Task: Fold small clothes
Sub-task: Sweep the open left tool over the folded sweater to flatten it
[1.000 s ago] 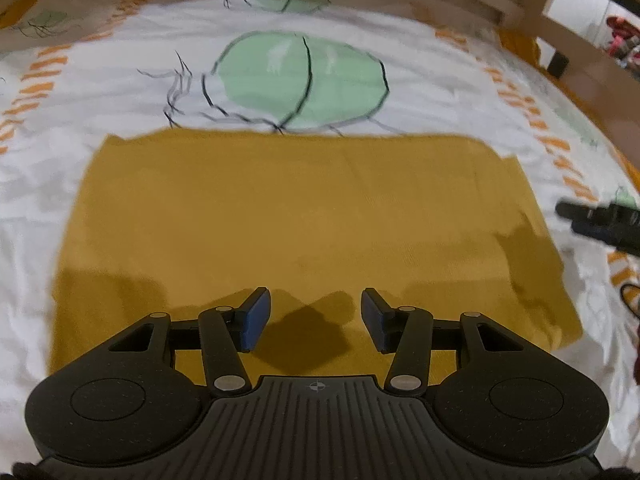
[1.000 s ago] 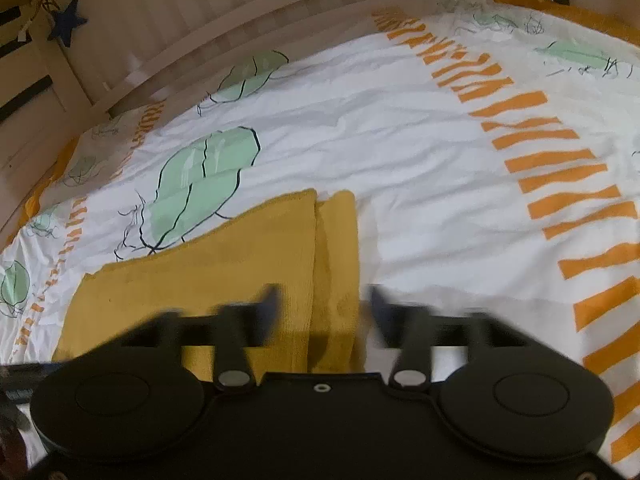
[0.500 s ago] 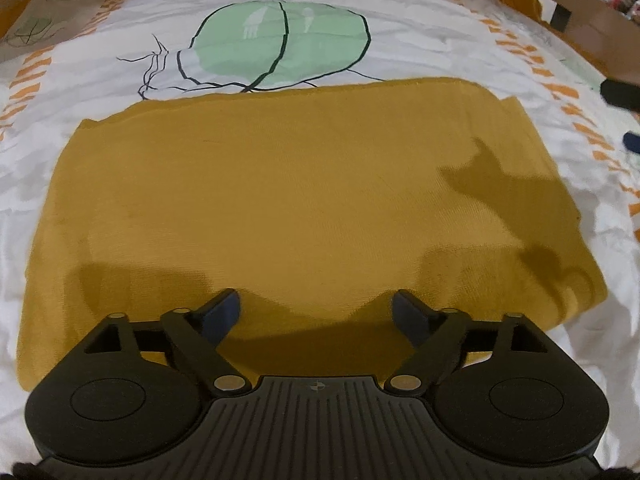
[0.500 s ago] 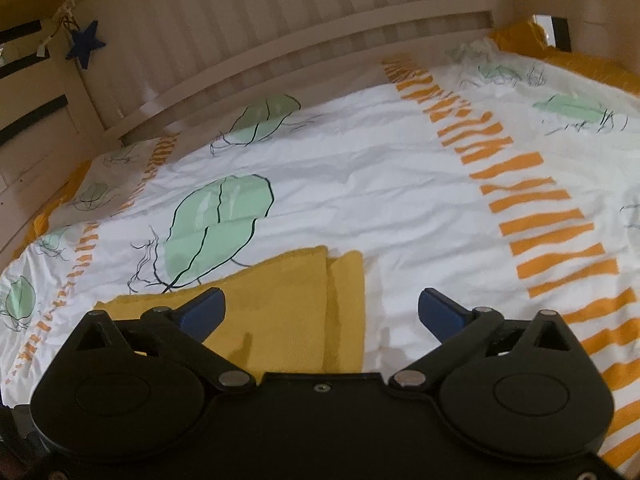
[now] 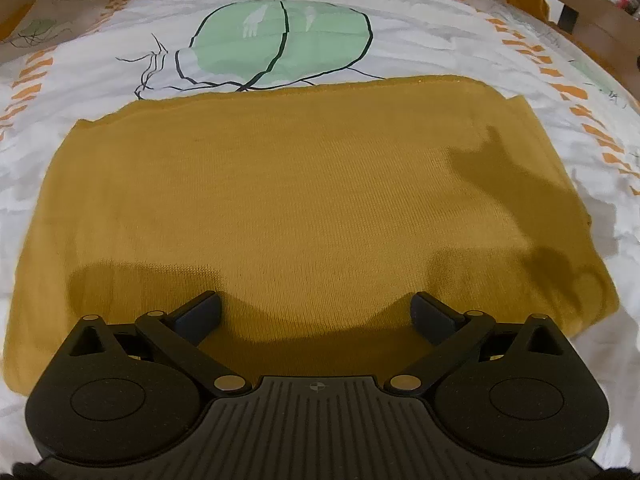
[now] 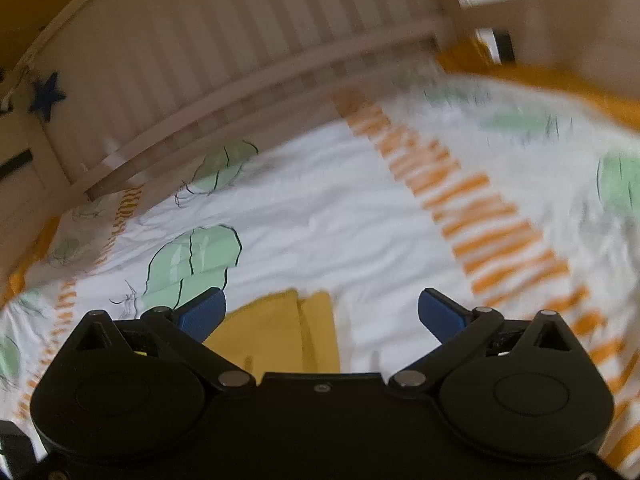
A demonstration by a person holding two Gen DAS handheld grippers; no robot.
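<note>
A mustard-yellow knitted garment [image 5: 300, 200] lies flat as a wide folded rectangle on the bed. My left gripper [image 5: 316, 304] hovers over its near edge, its jaws opening wide, with nothing pinched between the blue pads. The right wrist view is blurred: my right gripper [image 6: 322, 304] stands open and lifted above the bed, empty. Only one end of the garment [image 6: 280, 332] shows below it, with a folded layer edge running along it.
The white bedcover [image 5: 80, 72] has green cactus prints and orange dashes. A wooden slatted bed rail [image 6: 240, 60] runs along the far side, with a dark star hanging on it at the left. Another wooden rail [image 5: 592, 12] borders the right.
Both grippers have opened from half shut to wide. The left one moved forward and lower over the garment. The right one rose and tilted up, so more of the rail shows.
</note>
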